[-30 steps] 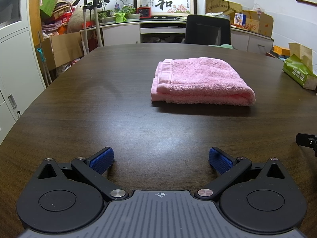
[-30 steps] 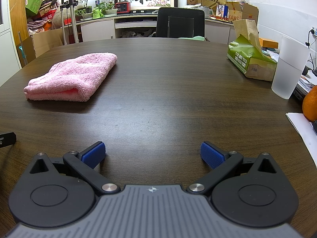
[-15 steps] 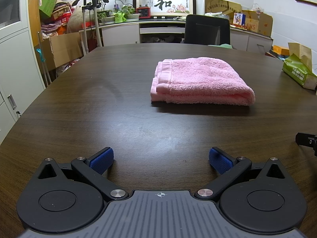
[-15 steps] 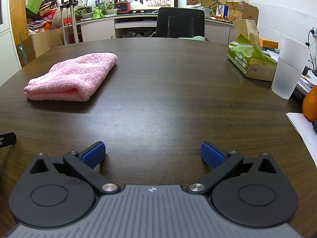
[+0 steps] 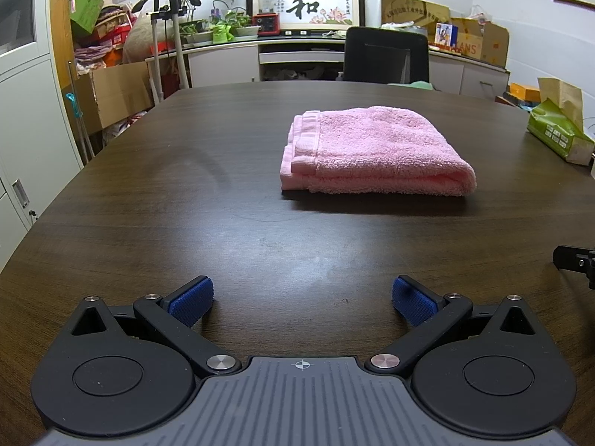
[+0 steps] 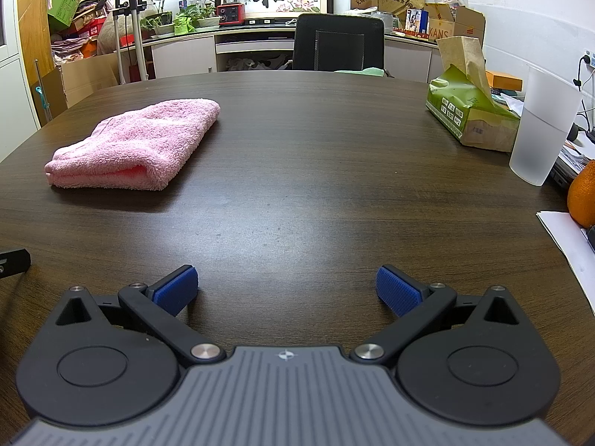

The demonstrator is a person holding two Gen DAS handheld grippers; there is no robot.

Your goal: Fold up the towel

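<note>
A pink towel (image 5: 372,152) lies folded into a thick rectangle on the dark wooden table (image 5: 186,193). In the right wrist view the same pink towel (image 6: 137,145) sits at the left, far from the fingers. My left gripper (image 5: 302,303) rests low near the table's front edge, open, with nothing between its blue pads. My right gripper (image 6: 286,290) is open and empty too, well back from the towel. A black part of the right gripper (image 5: 574,262) shows at the right edge of the left wrist view.
A green tissue pack (image 6: 468,111), a frosted plastic cup (image 6: 543,126), an orange (image 6: 584,197) and white paper (image 6: 569,238) stand along the table's right side. A black chair (image 6: 338,42) is behind the far edge. Cabinets and boxes line the back wall.
</note>
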